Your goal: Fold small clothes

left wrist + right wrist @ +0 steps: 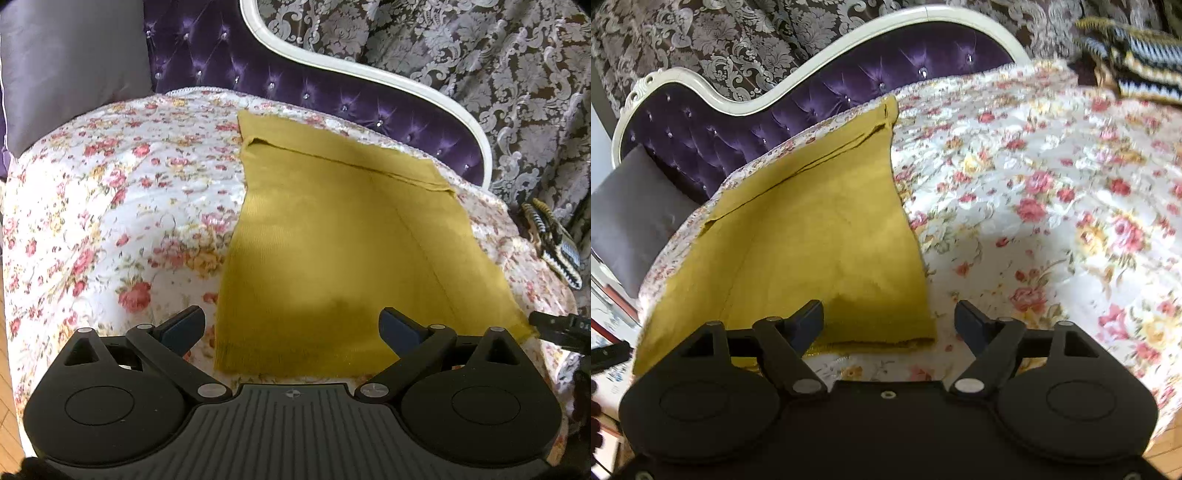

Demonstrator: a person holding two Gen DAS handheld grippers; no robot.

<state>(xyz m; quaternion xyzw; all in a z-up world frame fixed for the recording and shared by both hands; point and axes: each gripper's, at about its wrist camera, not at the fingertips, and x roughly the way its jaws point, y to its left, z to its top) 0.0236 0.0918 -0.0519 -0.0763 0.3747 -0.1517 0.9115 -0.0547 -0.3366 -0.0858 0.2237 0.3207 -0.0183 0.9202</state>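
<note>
The mustard cloth (332,236) lies flat on the floral bedspread (110,206), its near hem ahead of both grippers' wide-open, empty jaws.

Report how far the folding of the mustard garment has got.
Done: the mustard garment lies spread flat on the floral cover, one band folded at its far edge. In hand: nothing; left gripper and right gripper hover open at its near hem. Left: the main folds.
</note>
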